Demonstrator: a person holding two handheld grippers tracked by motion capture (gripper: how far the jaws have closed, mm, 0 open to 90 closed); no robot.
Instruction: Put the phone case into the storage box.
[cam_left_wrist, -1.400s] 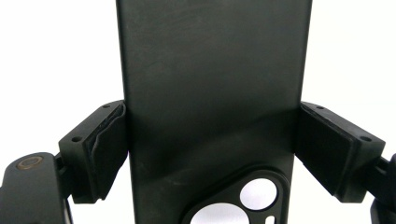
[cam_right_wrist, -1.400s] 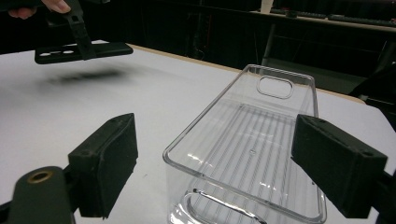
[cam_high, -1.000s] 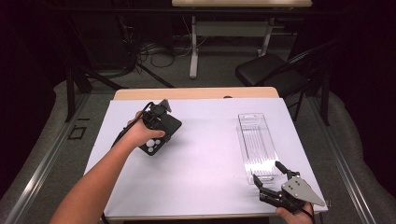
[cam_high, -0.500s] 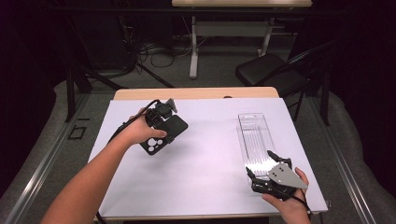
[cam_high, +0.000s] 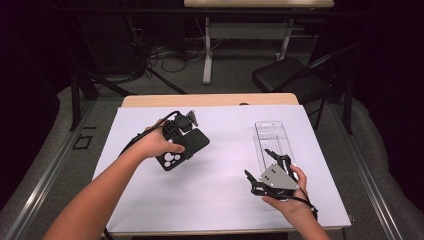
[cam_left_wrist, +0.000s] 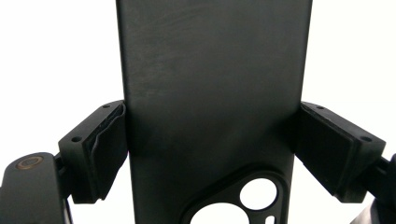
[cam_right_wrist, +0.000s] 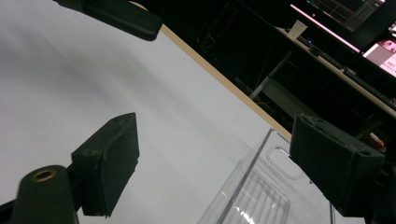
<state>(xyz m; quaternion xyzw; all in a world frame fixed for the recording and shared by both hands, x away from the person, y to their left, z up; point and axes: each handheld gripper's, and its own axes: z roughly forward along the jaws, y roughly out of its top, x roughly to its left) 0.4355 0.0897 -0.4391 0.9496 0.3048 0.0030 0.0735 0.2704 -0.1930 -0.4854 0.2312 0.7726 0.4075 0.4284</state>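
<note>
Case: while it was clamped by its long edges, the black phone case (cam_high: 182, 148) hung over the table's (cam_high: 215, 200) left half.
Left gripper (cam_left_wrist: 205, 149): pads pressed on the case.
Right gripper (cam_high: 263, 172): jaws wide, empty, beside the clear box (cam_high: 272, 137).
Progress: case picked up; packing it into the box likely remained.

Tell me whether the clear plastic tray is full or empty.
Empty: the clear plastic tray shows only its ribbed floor in the high view and the right gripper view; the black phone case is in the left gripper.
</note>
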